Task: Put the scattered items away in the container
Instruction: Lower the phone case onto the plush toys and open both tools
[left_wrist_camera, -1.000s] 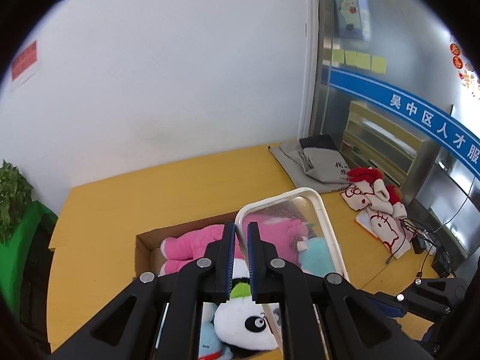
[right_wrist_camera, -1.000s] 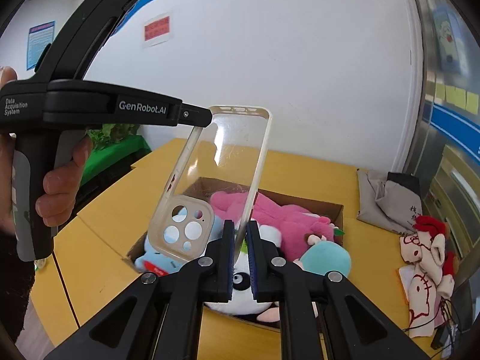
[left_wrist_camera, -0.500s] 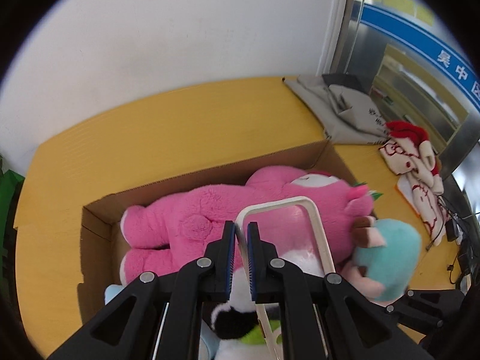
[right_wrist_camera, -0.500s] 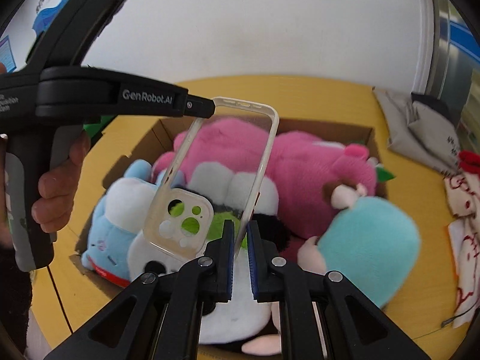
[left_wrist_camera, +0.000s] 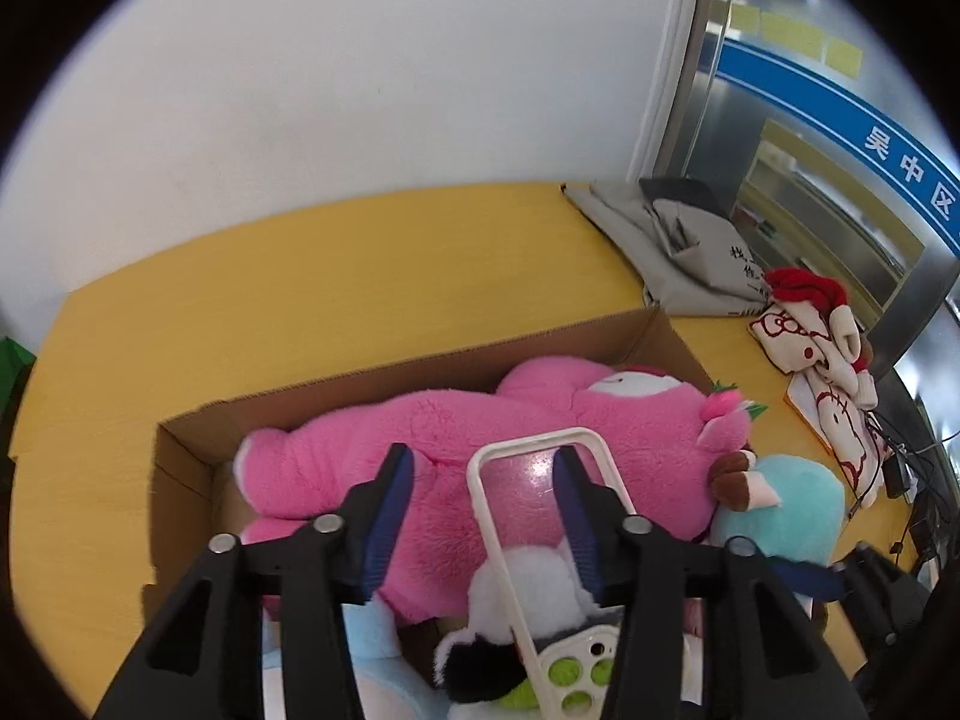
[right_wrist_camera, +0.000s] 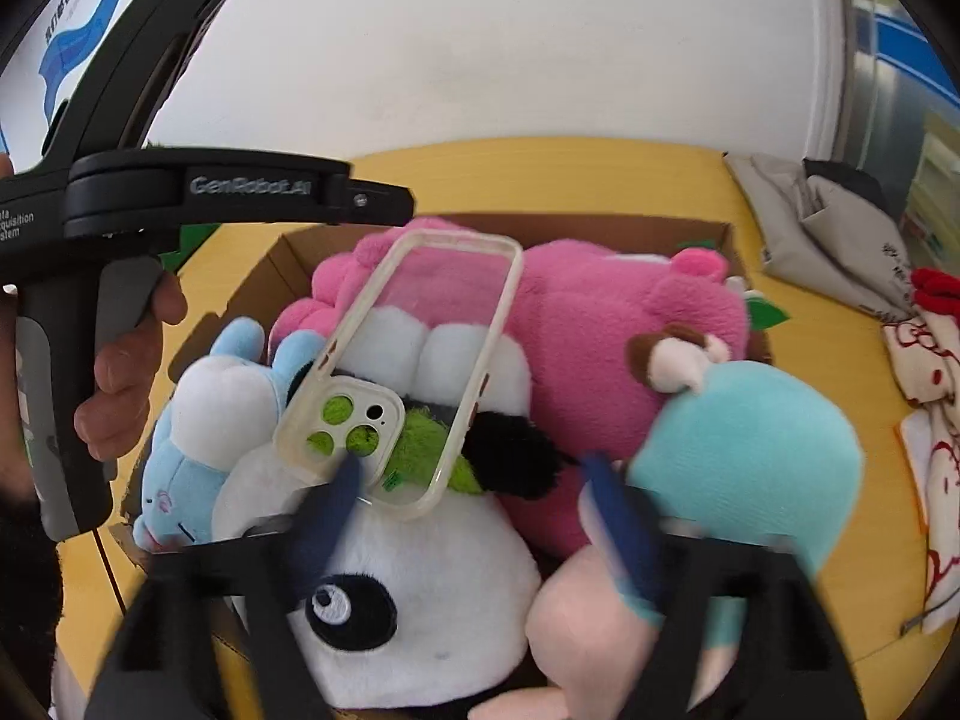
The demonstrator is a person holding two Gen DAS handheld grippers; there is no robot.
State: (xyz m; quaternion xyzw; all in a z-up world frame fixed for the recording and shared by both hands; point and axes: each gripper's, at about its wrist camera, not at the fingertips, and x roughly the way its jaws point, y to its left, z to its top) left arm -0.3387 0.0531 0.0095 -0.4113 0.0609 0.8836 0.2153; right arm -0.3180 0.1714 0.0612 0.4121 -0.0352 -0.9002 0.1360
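Currently both tongs sit over the cardboard box [left_wrist_camera: 420,372] on the yellow table [left_wrist_camera: 360,264], and both sets of jaws have just been opening. Left tongs [left_wrist_camera: 483,495] stand partly open: the clear phone case [left_wrist_camera: 540,450] lies under and between the blue pads, with its right rail passing behind the right pad, and contact there cannot be told. Right tongs [right_wrist_camera: 474,501] are spread wide and motion-blurred, gripping nothing; the phone case [right_wrist_camera: 408,360] lies just ahead of them, its camera-cutout end close to the left pad, resting flat on the toys. Directly under the case is the panda plush [right_wrist_camera: 408,570], with the pink plush [right_wrist_camera: 588,324] stretched along the far side of the box beyond both tongs. Light-blue plush [right_wrist_camera: 198,450] is left of the right tongs, teal plush [right_wrist_camera: 750,450] to their right, at the box edge. A hand [right_wrist_camera: 120,384] grips the left tool's handle, seen at the left of the right wrist view. Well off to the right of both tongs, on the table, lie a grey cloth bag [left_wrist_camera: 678,252] and a red-and-white cloth toy [left_wrist_camera: 816,348].
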